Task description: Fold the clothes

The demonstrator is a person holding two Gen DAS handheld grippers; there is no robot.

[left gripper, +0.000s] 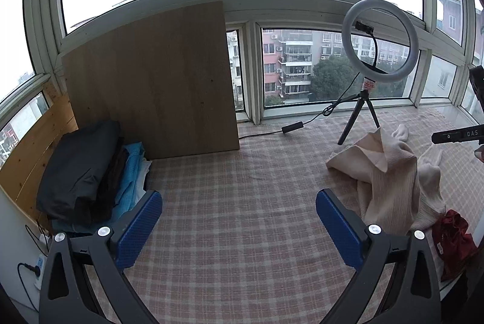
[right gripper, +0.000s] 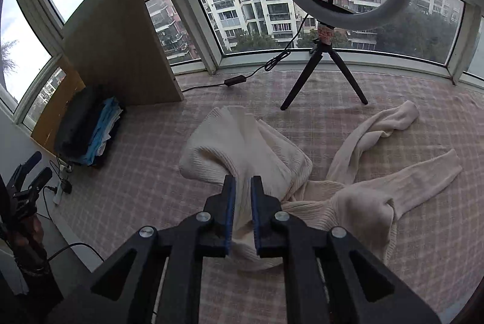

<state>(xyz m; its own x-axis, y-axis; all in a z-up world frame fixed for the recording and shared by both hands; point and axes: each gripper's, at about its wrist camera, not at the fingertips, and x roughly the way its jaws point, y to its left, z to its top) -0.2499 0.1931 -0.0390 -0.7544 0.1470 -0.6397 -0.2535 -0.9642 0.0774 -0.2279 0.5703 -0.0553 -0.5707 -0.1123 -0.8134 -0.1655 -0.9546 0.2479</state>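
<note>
A cream ribbed sweater (right gripper: 302, 172) lies crumpled on the plaid-covered surface (right gripper: 136, 187), its sleeves spread to the right. My right gripper (right gripper: 242, 187) is shut on a raised fold of the sweater near its middle. In the left wrist view the sweater (left gripper: 390, 175) hangs lifted at the right. My left gripper (left gripper: 239, 203) is open and empty above bare plaid cloth (left gripper: 236, 187), left of the sweater. The right gripper shows at the right edge of the left wrist view (left gripper: 456, 136).
A stack of folded clothes (left gripper: 90, 172) stands at the left by a leaning wooden board (left gripper: 151, 81). A ring light on a tripod (left gripper: 378, 51) with its cable stands by the window. A dark red cloth (left gripper: 450, 242) lies at the right edge.
</note>
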